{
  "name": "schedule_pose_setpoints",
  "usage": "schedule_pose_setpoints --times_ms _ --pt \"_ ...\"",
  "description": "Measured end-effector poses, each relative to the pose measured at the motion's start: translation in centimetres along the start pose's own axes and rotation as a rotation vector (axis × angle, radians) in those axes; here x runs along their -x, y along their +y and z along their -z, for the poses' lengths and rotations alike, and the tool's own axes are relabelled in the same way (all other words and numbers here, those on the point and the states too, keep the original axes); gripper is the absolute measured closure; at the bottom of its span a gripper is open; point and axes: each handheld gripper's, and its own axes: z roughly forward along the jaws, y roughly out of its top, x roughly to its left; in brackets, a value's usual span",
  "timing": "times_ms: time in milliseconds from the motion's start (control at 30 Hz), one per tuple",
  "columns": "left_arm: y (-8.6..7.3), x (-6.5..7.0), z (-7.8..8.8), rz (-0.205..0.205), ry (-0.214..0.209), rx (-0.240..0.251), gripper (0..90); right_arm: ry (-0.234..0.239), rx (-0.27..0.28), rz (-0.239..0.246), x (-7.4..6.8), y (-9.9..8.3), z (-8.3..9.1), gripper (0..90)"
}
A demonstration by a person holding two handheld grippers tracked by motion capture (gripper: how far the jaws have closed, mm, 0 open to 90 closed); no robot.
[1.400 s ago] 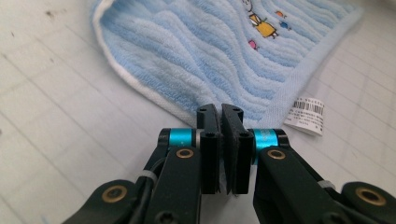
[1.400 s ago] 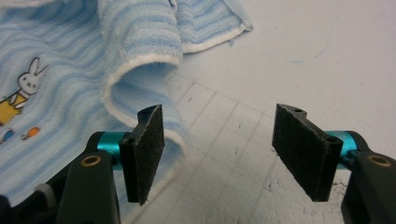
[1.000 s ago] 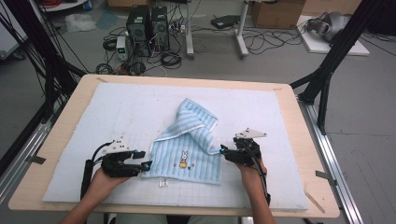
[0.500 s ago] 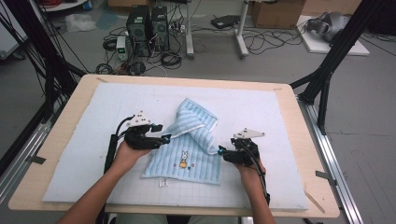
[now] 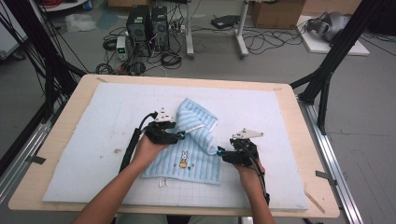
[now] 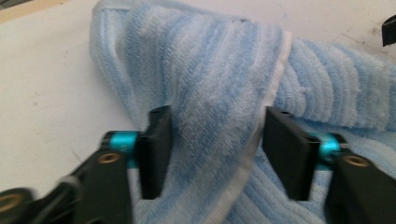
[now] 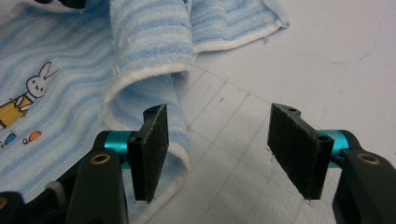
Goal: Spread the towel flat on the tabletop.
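Note:
A light blue striped towel (image 5: 196, 158) with a small rabbit picture (image 5: 183, 160) lies crumpled on the mat, its upper part folded over into a ridge. My left gripper (image 5: 180, 136) sits at that ridge. In the left gripper view its jaws have just been closing. A white-hemmed fold of the towel (image 6: 224, 84) lies between them, and the left gripper (image 6: 217, 116) is still open around the fold. My right gripper (image 5: 220, 153) rests at the towel's right edge. The right gripper (image 7: 217, 114) is open, one jaw over the towel's rolled hem (image 7: 149, 88), the other over bare mat.
A pale foam mat (image 5: 280, 116) covers the wooden table (image 5: 310, 154). A small white tag (image 5: 163, 183) lies by the towel's near edge. Black frame posts (image 5: 327, 70) stand at the table's sides, and computers and cables (image 5: 147, 28) lie on the floor beyond.
My left gripper has moved from the towel's near left corner up and to the right, onto the folded ridge. The right gripper has stayed put.

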Motion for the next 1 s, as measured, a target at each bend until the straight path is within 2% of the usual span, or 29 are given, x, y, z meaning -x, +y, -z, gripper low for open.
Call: schedule_pose_setpoints --times_ms 67,167,200,233,367,467,567,633,700,767,833,900,967,1000 --pt "-0.1 -0.1 -0.1 -0.014 0.016 -0.002 58.5 0.002 -0.001 0.0 0.0 0.0 0.0 37.8" --pt "-0.1 -0.5 0.1 -0.011 0.008 0.008 76.0 0.003 -0.005 0.001 -0.1 0.0 0.0 37.9" --pt "-0.1 -0.7 0.2 -0.006 0.004 0.013 80.7 0.005 -0.007 -0.002 -0.1 0.0 0.0 37.8" --pt "-0.2 -0.9 0.3 0.017 -0.009 0.027 82.4 0.007 -0.004 0.006 -0.1 0.0 -0.1 37.8" --pt "-0.3 -1.9 0.9 0.123 -0.073 0.074 83.6 0.01 -0.007 0.005 -0.3 0.0 -0.1 38.4" --pt "-0.5 -3.0 1.7 0.195 -0.092 0.113 83.6 0.03 -0.012 0.009 -0.6 0.1 -0.3 39.5" --pt "-0.8 -3.8 2.4 0.22 -0.066 0.117 83.6 0.081 -0.008 0.021 -1.3 0.3 -0.7 39.6" --pt "-1.2 -4.4 2.8 0.239 -0.049 0.123 83.7 0.134 -0.014 0.022 -1.8 0.3 -1.3 40.4" --pt "-1.6 -5.0 3.3 0.265 -0.043 0.125 83.8 0.15 -0.051 0.041 -2.5 0.3 -2.1 42.1" --pt "-2.0 -5.5 3.6 0.281 -0.028 0.124 83.8 0.146 -0.079 0.062 -2.9 0.2 -2.7 45.8" --pt "-2.4 -6.0 3.9 0.292 -0.018 0.12 83.8 0.119 -0.076 0.079 -3.0 0.3 -2.6 54.7" --pt "-2.8 -6.4 4.2 0.311 -0.009 0.12 83.9 0.133 -0.076 0.068 -2.6 0.2 -2.5 73.0" --pt "-3.1 -6.8 4.5 0.317 -0.006 0.109 83.8 0.156 -0.079 0.062 -2.4 0.2 -2.4 82.6" --pt "-3.1 -6.9 4.6 0.317 -0.005 0.104 83.8 0.155 -0.083 0.07 -2.5 0.2 -2.4 83.9"
